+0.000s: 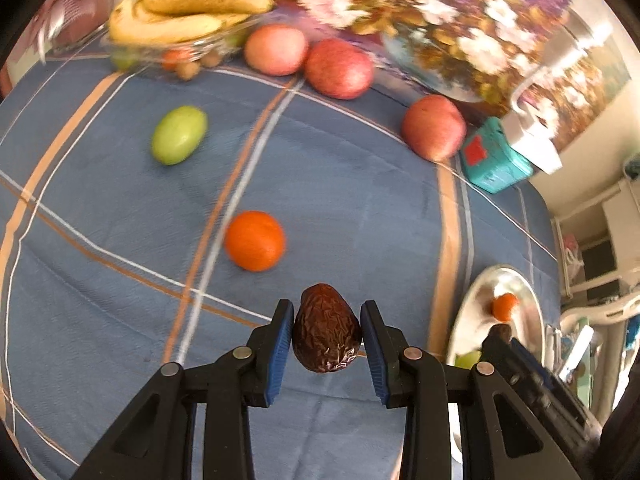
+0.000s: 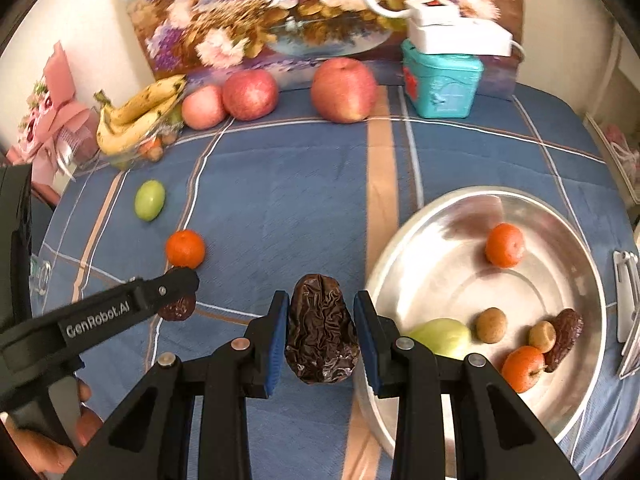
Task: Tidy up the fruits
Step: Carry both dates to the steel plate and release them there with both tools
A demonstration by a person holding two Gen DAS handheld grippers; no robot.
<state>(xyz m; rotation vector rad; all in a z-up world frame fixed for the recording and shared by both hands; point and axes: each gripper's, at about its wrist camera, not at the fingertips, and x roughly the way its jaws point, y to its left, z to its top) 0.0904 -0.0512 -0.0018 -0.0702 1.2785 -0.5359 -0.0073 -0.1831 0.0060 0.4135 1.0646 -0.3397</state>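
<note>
Plainly each gripper carries a wrinkled date: the left gripper (image 1: 327,334) has its date (image 1: 326,330) low in the frame's centre, pads nearly shut on its sides, and the right gripper (image 2: 321,332) pinches its date (image 2: 320,330) likewise, just left of the steel bowl (image 2: 404,240). Light, soft and tacky, such fruit likely suits a gentle mid-body squeeze

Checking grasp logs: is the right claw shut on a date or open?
Shut on it: the right claw has both blue pads against the wrinkled date, beside the metal bowl.
</note>
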